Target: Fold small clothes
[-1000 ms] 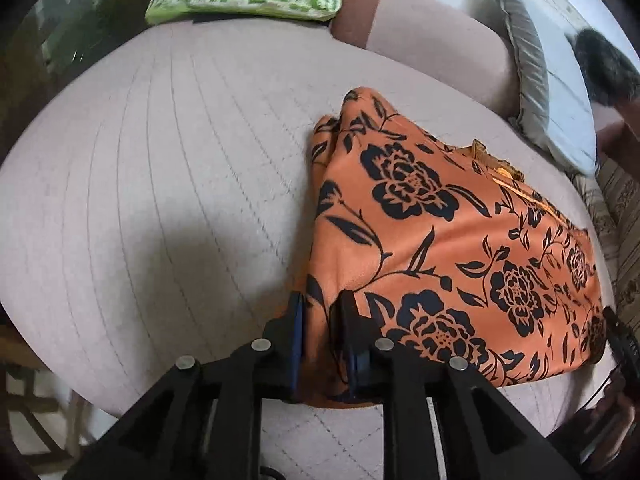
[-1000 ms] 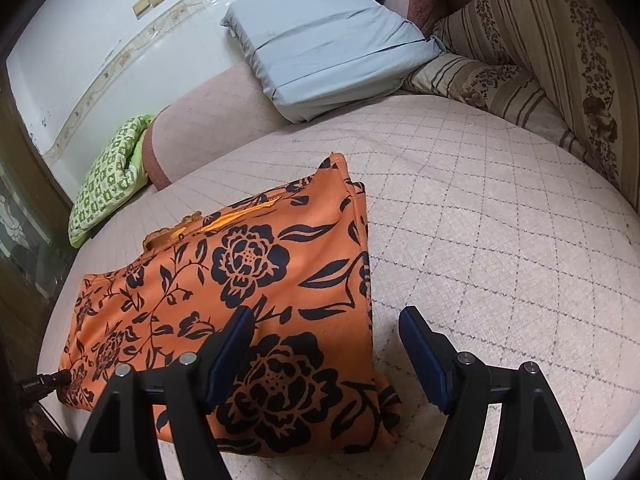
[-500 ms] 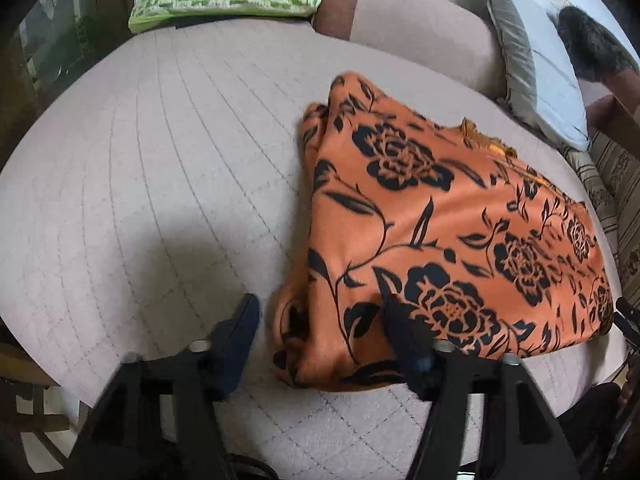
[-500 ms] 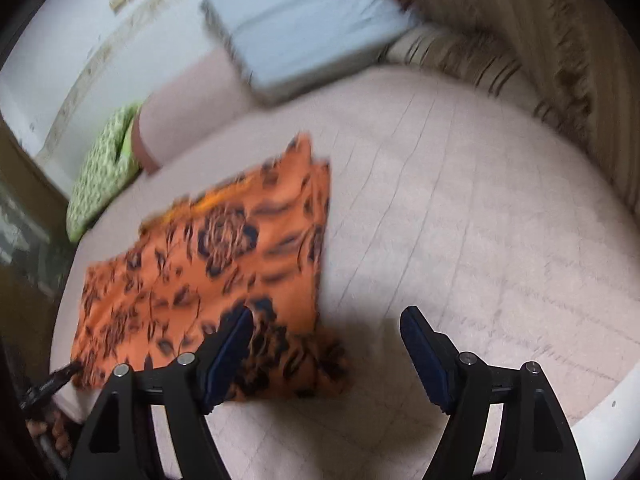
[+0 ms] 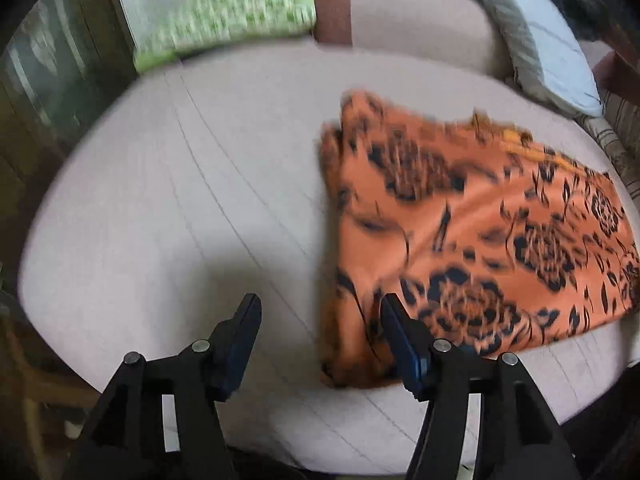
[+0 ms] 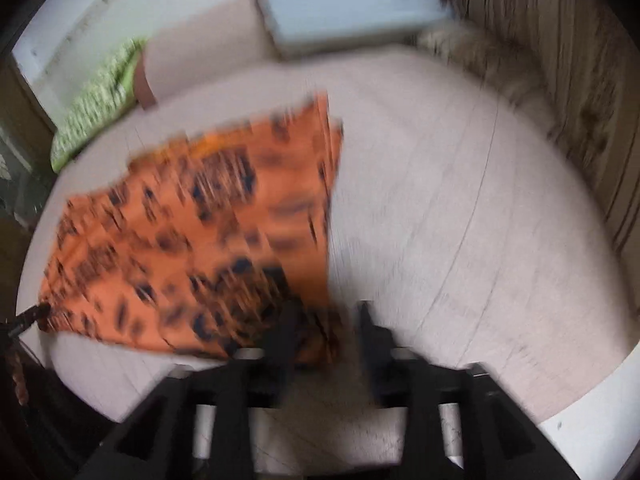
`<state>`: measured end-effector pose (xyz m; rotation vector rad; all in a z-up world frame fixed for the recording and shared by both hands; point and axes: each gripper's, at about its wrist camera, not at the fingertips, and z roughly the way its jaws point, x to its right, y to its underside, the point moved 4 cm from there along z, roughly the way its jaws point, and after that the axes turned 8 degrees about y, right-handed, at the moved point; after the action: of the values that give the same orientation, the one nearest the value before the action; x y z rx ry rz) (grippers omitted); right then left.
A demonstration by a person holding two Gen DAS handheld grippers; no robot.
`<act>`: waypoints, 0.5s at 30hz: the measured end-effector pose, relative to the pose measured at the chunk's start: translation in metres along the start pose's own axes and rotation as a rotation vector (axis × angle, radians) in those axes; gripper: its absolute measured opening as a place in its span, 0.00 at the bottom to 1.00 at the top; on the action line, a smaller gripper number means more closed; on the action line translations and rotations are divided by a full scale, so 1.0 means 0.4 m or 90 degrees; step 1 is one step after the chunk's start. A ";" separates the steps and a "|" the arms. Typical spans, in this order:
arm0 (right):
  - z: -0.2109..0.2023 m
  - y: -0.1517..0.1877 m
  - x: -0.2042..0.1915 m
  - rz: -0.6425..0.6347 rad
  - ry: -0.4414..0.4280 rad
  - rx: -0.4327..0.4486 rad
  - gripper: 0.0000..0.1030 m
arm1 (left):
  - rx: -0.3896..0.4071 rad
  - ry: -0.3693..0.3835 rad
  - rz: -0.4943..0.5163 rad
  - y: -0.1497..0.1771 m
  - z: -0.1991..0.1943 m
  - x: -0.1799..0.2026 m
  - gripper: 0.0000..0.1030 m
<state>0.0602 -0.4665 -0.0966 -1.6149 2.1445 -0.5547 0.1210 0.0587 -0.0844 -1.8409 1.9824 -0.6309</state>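
The folded orange floral garment (image 5: 472,236) lies on the quilted beige bed (image 5: 200,200). The left claw (image 5: 320,316), jaws just opened, holds nothing; the cloth's corner sits just right of it. The right claw (image 6: 326,320) gapes empty over the opposite corner, though blurred.

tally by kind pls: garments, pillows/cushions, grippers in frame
Garments: 1, the orange floral garment, folded on the pink quilted cushion.
Pillows/cushions besides that seat: 3: green checked pillow, grey pillow, striped brown cushion.
Grippers: 2: left gripper, right gripper, both open with no cloth gripped.
Total: 6
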 end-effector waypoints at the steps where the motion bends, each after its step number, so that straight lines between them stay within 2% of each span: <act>1: -0.027 -0.021 -0.011 0.004 -0.012 0.031 0.75 | 0.032 -0.003 0.010 -0.018 -0.025 0.007 0.61; 2: -0.050 -0.048 -0.037 -0.001 -0.039 0.056 0.75 | 0.066 0.001 0.021 -0.040 -0.054 0.018 0.61; 4: -0.057 -0.087 -0.092 -0.015 -0.086 0.064 0.75 | 0.100 0.028 0.037 -0.076 -0.073 0.047 0.61; 5: -0.040 -0.113 -0.136 -0.026 -0.137 0.047 0.75 | 0.106 0.061 0.054 -0.101 -0.073 0.079 0.61; 8: 0.029 -0.156 -0.243 -0.037 -0.242 -0.028 0.75 | 0.105 0.128 0.102 -0.147 -0.038 0.159 0.61; 10: 0.076 -0.163 -0.325 -0.051 -0.311 -0.083 0.75 | 0.094 0.138 0.109 -0.157 -0.005 0.195 0.61; 11: 0.114 -0.166 -0.377 -0.062 -0.358 -0.128 0.75 | 0.078 0.144 0.106 -0.159 0.030 0.205 0.61; 12: 0.147 -0.172 -0.418 -0.073 -0.382 -0.153 0.75 | 0.061 0.139 0.100 -0.155 0.061 0.213 0.61; 13: 0.187 -0.183 -0.460 -0.088 -0.389 -0.163 0.75 | 0.042 0.127 0.091 -0.149 0.098 0.212 0.61; 15: 0.288 -0.225 -0.516 -0.103 -0.359 -0.170 0.75 | -0.004 0.103 0.067 -0.123 0.175 0.199 0.62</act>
<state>0.2466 -0.2988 -0.1299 -1.8223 1.7227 0.1505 0.1936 -0.0285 -0.1130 -1.7240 2.1710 -0.7633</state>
